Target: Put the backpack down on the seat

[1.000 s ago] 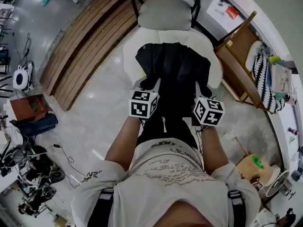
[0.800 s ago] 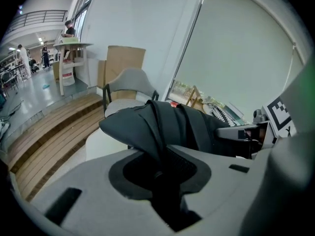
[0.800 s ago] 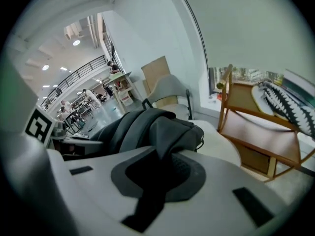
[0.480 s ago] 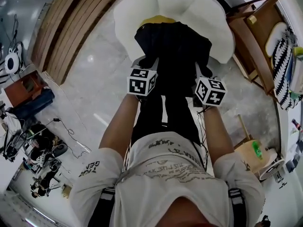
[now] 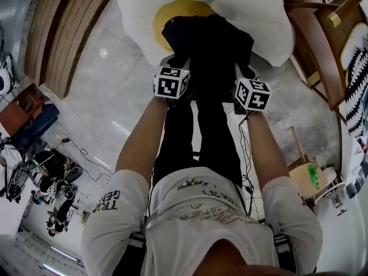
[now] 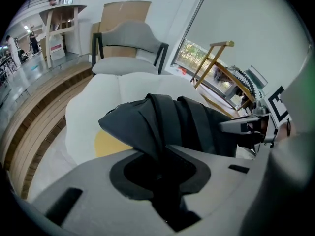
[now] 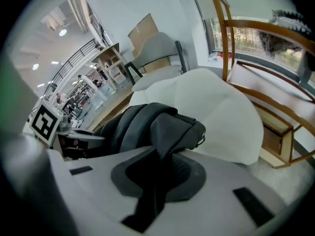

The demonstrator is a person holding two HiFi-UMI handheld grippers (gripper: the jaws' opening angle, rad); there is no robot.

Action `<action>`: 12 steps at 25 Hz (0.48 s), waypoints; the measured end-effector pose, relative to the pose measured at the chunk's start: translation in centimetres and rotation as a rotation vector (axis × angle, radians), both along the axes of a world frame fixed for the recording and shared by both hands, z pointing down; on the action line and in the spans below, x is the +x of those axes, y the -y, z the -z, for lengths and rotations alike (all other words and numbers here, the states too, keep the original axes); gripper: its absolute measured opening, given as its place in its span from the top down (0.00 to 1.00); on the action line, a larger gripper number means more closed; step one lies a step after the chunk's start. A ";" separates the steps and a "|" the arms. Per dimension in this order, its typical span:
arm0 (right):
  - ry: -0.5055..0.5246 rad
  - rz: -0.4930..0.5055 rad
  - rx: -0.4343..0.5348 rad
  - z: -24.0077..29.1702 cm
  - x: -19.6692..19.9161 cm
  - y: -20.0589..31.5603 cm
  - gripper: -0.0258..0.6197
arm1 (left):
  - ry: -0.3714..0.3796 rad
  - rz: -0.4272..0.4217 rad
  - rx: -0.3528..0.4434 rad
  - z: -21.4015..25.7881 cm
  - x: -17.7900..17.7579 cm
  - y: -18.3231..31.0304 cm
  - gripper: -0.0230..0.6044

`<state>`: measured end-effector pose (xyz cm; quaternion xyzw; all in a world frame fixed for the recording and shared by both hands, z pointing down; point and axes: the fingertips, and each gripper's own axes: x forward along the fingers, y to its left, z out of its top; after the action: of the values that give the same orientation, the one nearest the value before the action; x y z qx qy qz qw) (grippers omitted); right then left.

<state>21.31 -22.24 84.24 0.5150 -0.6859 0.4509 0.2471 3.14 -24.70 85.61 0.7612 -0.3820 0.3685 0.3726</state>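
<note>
A black backpack hangs over the seat, a white egg-shaped cushion with a yellow centre. My left gripper grips the bag's near left edge. A fold of black fabric runs down between its jaws, which are closing on it. My right gripper holds the near right edge, shut on another fold that is pinched in its jaws. The bag's far end lies over the yellow patch; whether it rests on the cushion I cannot tell.
A wooden chair frame stands close on the right of the seat. A slatted wooden platform runs along the left. A grey armchair stands behind the cushion. Cables and gear lie on the floor at the left.
Both grippers have carried the backpack forward over the cushion. The seat now fills the top of the head view and its yellow centre shows beside the bag.
</note>
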 end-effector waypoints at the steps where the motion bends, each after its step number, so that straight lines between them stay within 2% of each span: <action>1: -0.001 0.002 -0.003 -1.0 0.1 0.1 0.88 | 0.004 -0.002 -0.005 -0.9 0.1 0.1 0.82; 8: -0.058 0.009 -0.009 -5.3 0.4 1.0 0.88 | 0.020 -0.009 -0.038 -5.7 -0.3 0.7 0.79; 12: -0.113 0.051 -0.066 -7.2 0.4 0.7 0.88 | 0.089 -0.015 -0.142 -9.4 -1.0 -1.1 0.70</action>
<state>21.68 -22.93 91.44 0.5135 -0.6686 0.4370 0.3136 2.10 -23.59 95.03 0.7185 -0.3656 0.4310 0.4055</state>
